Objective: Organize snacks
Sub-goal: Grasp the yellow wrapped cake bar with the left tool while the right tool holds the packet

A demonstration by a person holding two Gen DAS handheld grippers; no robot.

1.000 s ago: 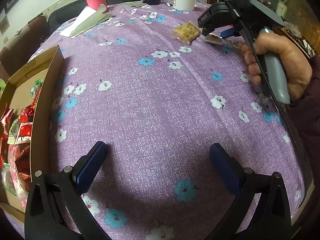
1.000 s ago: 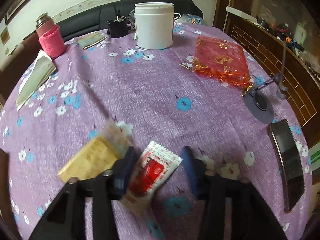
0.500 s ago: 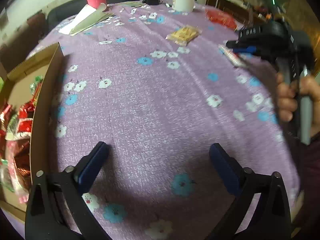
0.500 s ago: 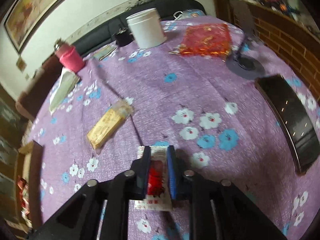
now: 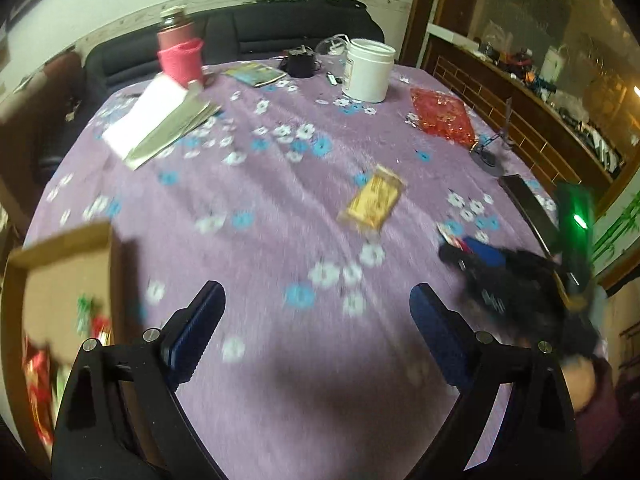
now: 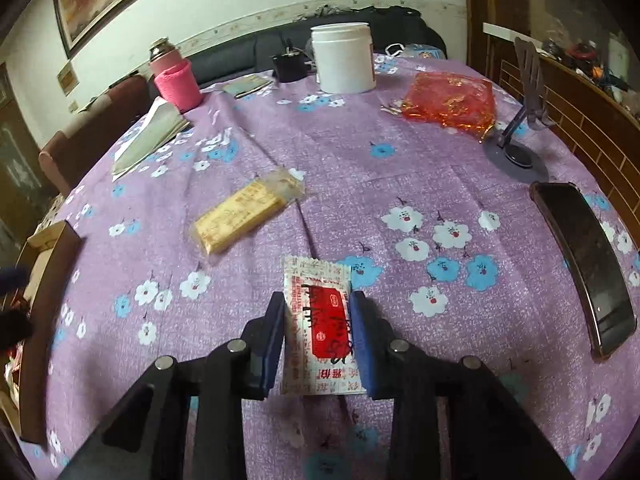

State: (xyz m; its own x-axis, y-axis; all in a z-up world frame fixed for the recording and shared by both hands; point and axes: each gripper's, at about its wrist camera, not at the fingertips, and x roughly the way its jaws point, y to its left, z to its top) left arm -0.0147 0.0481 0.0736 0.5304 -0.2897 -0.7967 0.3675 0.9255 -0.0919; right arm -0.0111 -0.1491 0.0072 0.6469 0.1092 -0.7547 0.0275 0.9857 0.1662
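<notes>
In the right wrist view a red-and-white snack packet (image 6: 316, 276) lies flat between the blue pads of my right gripper (image 6: 317, 300). Both pads touch its long edges while the jaws are opening a little. A yellow snack bar (image 6: 248, 210) rests on the purple cloth to the upper left of it. My left gripper (image 5: 316, 292) hangs open over bare cloth with nothing between its fingers, the yellow bar (image 5: 374, 202) farther off. The right gripper (image 5: 472, 248) shows blurred at the right. An open cardboard box (image 5: 60, 264) holding several snacks sits at the left edge.
At the table's far side stand a white jar (image 6: 343, 60), a pink-sleeved flask (image 6: 176, 80) and folded papers (image 6: 152, 136). A red bag (image 6: 452, 106), a phone stand (image 6: 516, 156) and a dark phone (image 6: 584, 264) occupy the right. A wooden cabinet borders that side.
My right gripper closed on the red-and-white packet, drew back from the yellow bar, then eased wider. The left gripper rose and its view swung toward the table's far side, staying open.
</notes>
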